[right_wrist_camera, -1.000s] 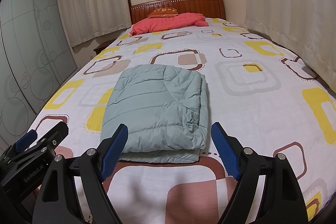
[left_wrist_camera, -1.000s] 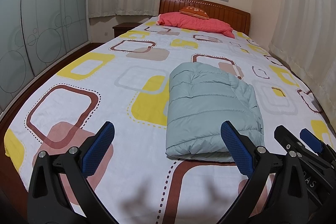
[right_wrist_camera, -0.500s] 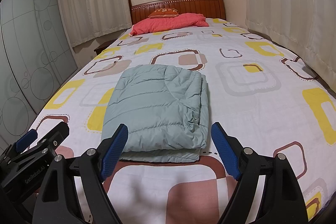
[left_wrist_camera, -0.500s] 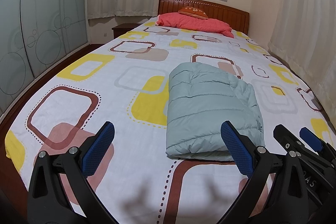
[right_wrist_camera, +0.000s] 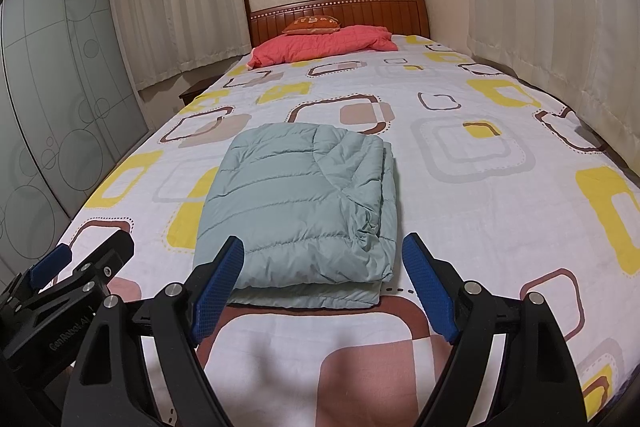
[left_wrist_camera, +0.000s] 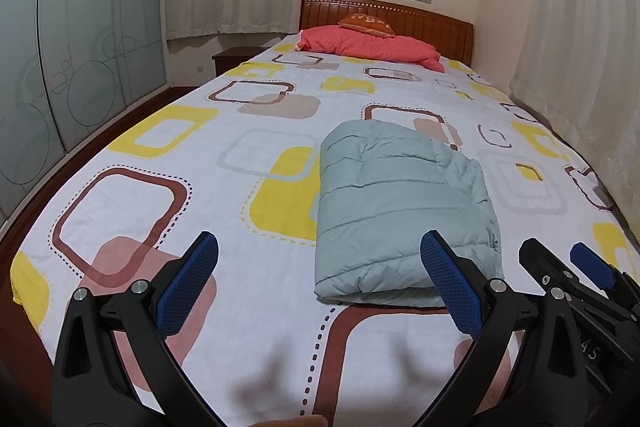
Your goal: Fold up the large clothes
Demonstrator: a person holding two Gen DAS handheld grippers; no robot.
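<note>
A pale green quilted jacket [left_wrist_camera: 400, 207] [right_wrist_camera: 300, 203] lies folded into a thick rectangle on the patterned bedsheet [left_wrist_camera: 168, 195] [right_wrist_camera: 500, 227]. My left gripper [left_wrist_camera: 320, 263] hovers above the foot of the bed, open, with nothing between its blue pads; the jacket's near edge lies just beyond its right finger [left_wrist_camera: 448, 283]. My right gripper [right_wrist_camera: 324, 267] is open too, held short of the jacket's near edge, touching nothing. Each gripper shows at the edge of the other's view: the right gripper [left_wrist_camera: 576, 279], the left gripper [right_wrist_camera: 80, 263].
A pink quilt [left_wrist_camera: 372, 47] [right_wrist_camera: 320, 45] and an orange cushion [left_wrist_camera: 366, 23] lie by the wooden headboard [right_wrist_camera: 360, 11]. Curtains hang close along the bed's right side [right_wrist_camera: 540, 7]. Frosted wardrobe doors [left_wrist_camera: 60, 67] and a nightstand [left_wrist_camera: 232, 61] stand left.
</note>
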